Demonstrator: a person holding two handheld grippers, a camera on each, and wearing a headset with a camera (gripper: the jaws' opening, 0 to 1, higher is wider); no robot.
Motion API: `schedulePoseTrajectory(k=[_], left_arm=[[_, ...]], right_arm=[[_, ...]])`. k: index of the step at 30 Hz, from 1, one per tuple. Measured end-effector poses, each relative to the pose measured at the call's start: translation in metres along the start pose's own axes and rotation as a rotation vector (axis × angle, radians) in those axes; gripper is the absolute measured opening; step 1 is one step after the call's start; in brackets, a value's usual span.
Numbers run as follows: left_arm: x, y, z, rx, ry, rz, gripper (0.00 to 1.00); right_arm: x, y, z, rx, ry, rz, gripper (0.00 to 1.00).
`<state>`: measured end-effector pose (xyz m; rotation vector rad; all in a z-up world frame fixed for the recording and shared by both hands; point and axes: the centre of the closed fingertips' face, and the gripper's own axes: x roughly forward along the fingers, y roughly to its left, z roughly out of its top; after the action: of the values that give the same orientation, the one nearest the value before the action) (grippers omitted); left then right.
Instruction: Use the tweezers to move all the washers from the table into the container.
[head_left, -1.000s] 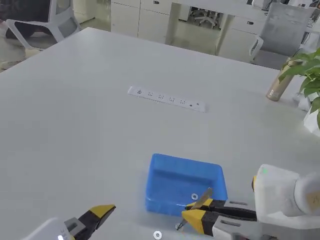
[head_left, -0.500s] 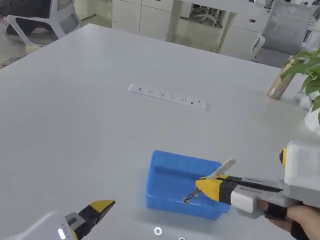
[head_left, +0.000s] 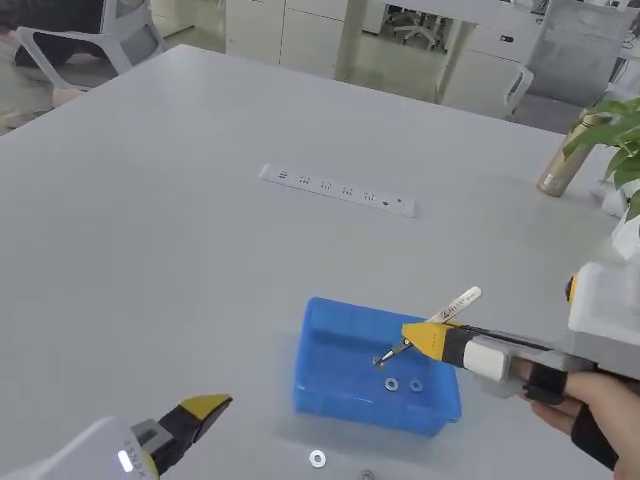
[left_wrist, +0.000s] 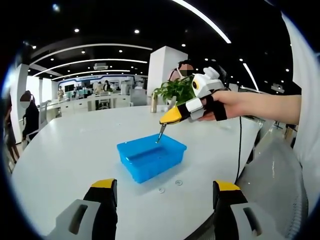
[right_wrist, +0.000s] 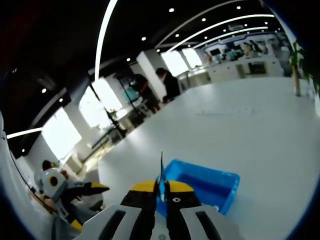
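Note:
A blue container (head_left: 330, 345) stands on the white table (head_left: 180, 250) with two washers (head_left: 390, 384) on its floor. My right gripper (head_left: 425, 338) is shut on the tweezers (head_left: 455, 304), whose thin tips hang over the container's middle. In the right gripper view the tweezers (right_wrist: 161, 172) stick up between the closed jaws above the container (right_wrist: 210, 182). One washer (head_left: 317, 459) lies on the table in front of the container. My left gripper (left_wrist: 166, 186) is open and holds nothing, short of the container (left_wrist: 145, 160) and two loose washers (left_wrist: 161, 190). In the head view the left gripper (head_left: 200, 412) is at the bottom left.
A white power strip (head_left: 335, 189) lies across the table's middle. At the far right stand a gold bottle (head_left: 556, 170) and a potted plant (head_left: 615, 130). Office chairs (head_left: 80, 45) and cabinets stand beyond the table. People stand in the background (right_wrist: 170, 85).
My right gripper has carried the tweezers up from the table in front of the container to over its middle. A second washer now lies inside. The left gripper has stayed put.

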<state>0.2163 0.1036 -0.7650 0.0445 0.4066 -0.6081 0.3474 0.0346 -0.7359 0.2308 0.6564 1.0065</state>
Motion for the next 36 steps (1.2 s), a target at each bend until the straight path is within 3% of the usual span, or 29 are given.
schedulePoseTrajectory(k=[11,21,36], left_arm=[[0.0,0.0,-0.001,0.0,0.002,0.001,0.79],[0.0,-0.001,-0.002,0.002,0.006,0.0,0.79],[0.0,-0.001,-0.002,0.002,0.009,-0.001,0.78]], right_arm=[[0.015,-0.01,-0.007,-0.026,0.036,-0.033,0.03],[0.023,-0.036,-0.022,-0.074,0.107,-0.094,0.03],[0.038,-0.046,-0.039,-0.27,0.182,-0.126,0.03]])
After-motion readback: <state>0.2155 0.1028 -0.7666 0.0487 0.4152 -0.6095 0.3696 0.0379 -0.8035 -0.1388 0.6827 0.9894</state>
